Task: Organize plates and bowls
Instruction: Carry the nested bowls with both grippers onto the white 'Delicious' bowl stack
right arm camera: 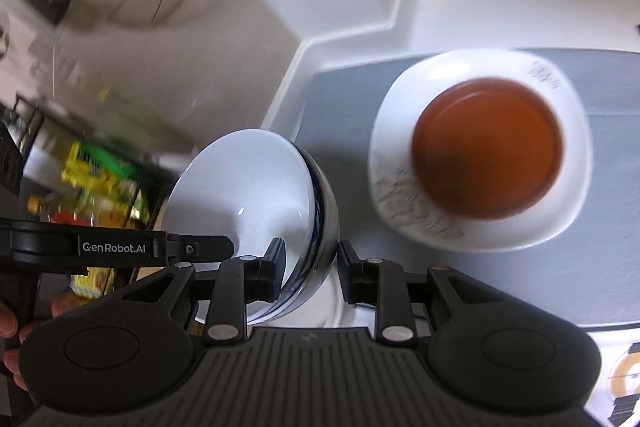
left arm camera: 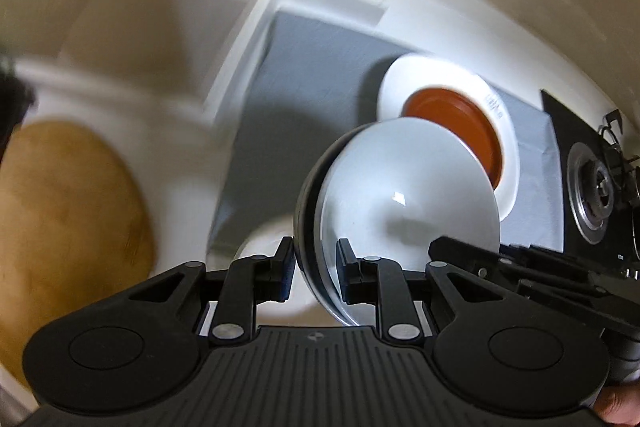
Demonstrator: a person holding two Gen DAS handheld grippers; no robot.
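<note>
- We see two hand-held tools, each clamped on the rim of the same bowl, which is white inside and dark outside.
- In the left wrist view, the left tool (left arm camera: 313, 269) pinches the bowl (left arm camera: 400, 203) at its near rim; the bowl hangs tilted, its opening facing 3 o'clock.
- The right tool (left arm camera: 472, 255) enters that view from 4 o'clock and reaches the bowl's rim.
- In the right wrist view, the right tool (right arm camera: 310, 267) grips the bowl (right arm camera: 248, 183) by its wall, one pad inside, one outside.
- The left tool (right arm camera: 208, 247) comes in from 9 o'clock.
- Beyond the bowl, toward 1 o'clock, a white plate (right arm camera: 568, 219) carries an upturned brown bowl (right arm camera: 486, 147).
- The plate rests on a grey mat (right arm camera: 612, 147) on the white tabletop (right arm camera: 360, 39).
- A stove burner (left arm camera: 596, 187) sits at 3 o'clock in the left view.
- Both views are blurred.
</note>
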